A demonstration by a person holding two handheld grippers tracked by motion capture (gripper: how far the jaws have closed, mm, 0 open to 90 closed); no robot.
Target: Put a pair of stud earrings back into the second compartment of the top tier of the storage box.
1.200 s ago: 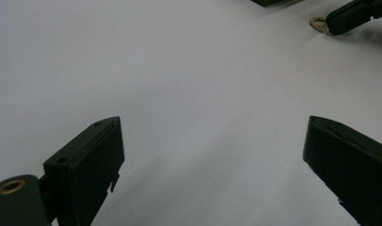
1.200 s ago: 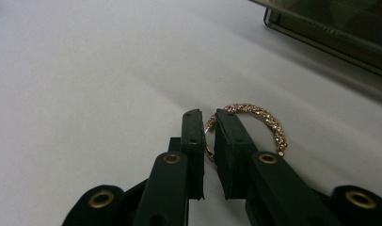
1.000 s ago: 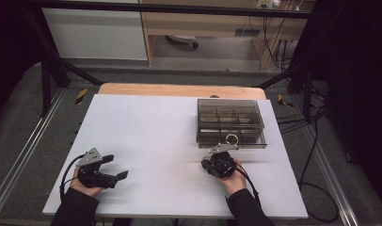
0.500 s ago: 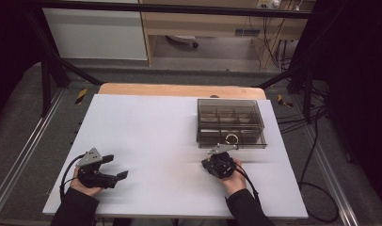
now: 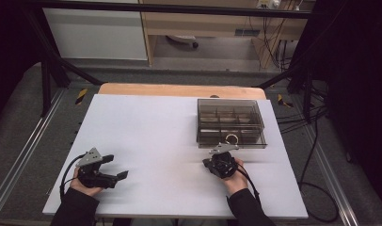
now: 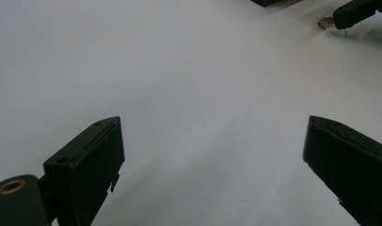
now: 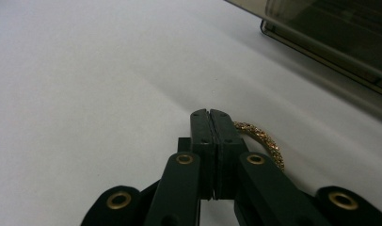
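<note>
Now the right gripper is seen with its jaws pressed together, and a glittering gold ring is pinched between them, its arc curving out to one side just above the white table. In the high view the ring is held just in front of the smoky transparent organizer box, close to its near wall. The left gripper is held well away from that box, over the table's near left part, its jaws spread wide with nothing between them.
</note>
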